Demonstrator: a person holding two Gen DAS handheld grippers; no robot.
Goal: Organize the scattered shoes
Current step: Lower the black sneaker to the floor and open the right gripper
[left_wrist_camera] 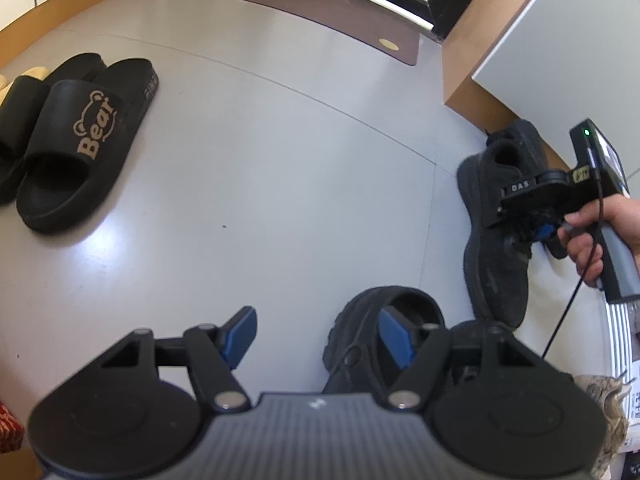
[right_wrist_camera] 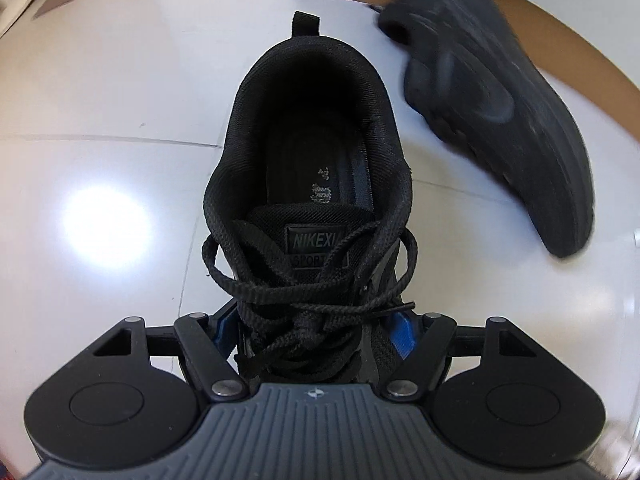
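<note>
Where slippers (left_wrist_camera: 68, 140) (black) crowd left

A black lace-up sneaker (right_wrist_camera: 308, 200) is sitting upright between my right gripper's fingers, heel away from me, laces tied. Its dark mate (right_wrist_camera: 500, 100) is lying tipped on its side just beyond. Two black "Bear" slides (left_wrist_camera: 72, 140) are resting paired together across the floor.

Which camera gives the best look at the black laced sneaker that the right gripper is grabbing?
The right wrist view: the black laced sneaker fills the frame from above, with opening, tongue label and laces sharp, and the right gripper clamping its front. The left wrist view shows it only small at the right edge, partly hidden by that gripper.
</note>
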